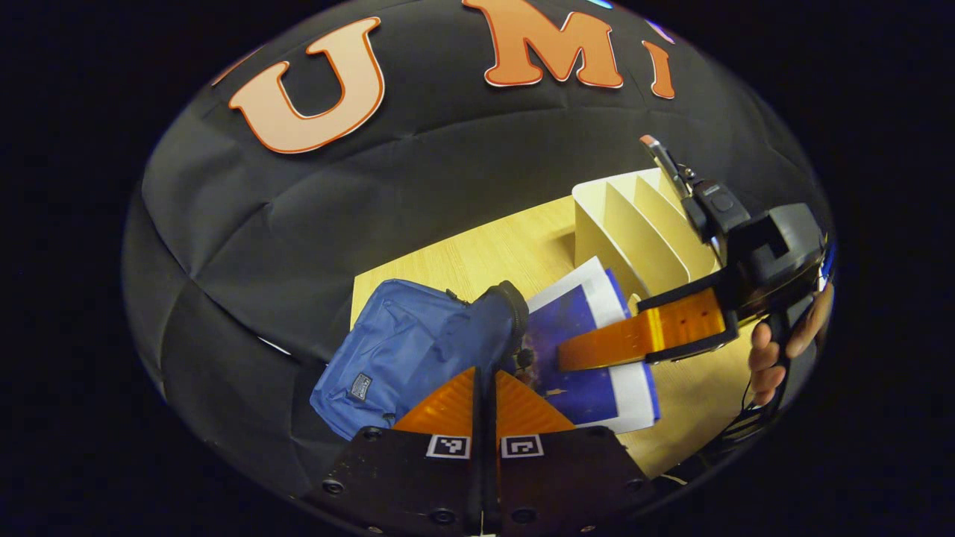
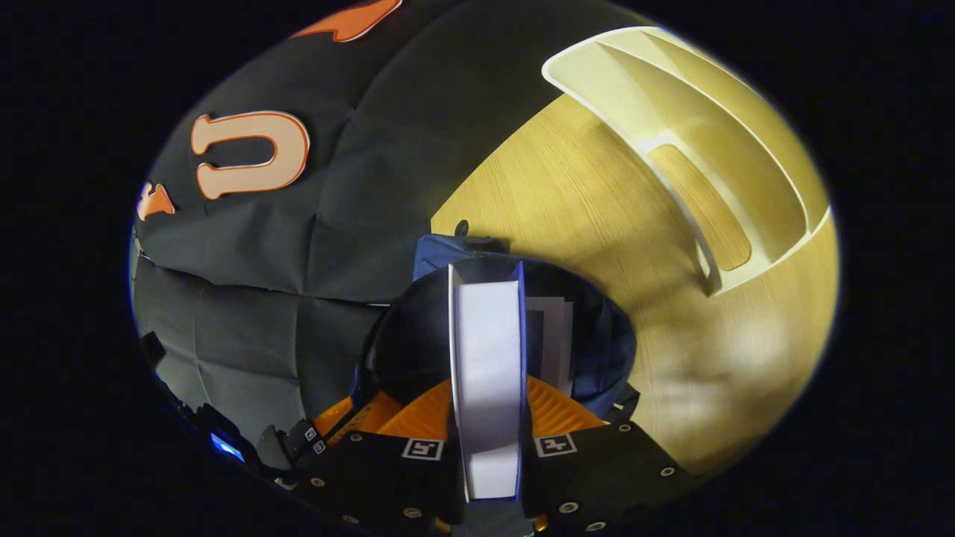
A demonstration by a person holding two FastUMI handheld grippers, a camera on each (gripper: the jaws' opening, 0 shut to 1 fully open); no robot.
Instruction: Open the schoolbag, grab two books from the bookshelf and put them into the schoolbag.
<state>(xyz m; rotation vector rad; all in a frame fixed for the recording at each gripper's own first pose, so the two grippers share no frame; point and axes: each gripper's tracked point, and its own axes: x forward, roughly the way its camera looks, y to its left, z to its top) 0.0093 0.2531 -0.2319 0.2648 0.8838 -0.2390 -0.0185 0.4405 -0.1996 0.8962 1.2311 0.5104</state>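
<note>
Right claw gripping book, sliding it into open schoolbag beside another book. Left claw pinching bag rim. Bag label unreadable.

My right tool blocks near end of book. Schoolbag interior dark, second book mostly hidden. Bookshelf cut by edge. My left tool covers schoolbag rim; what it pinches, can't tell.
</note>
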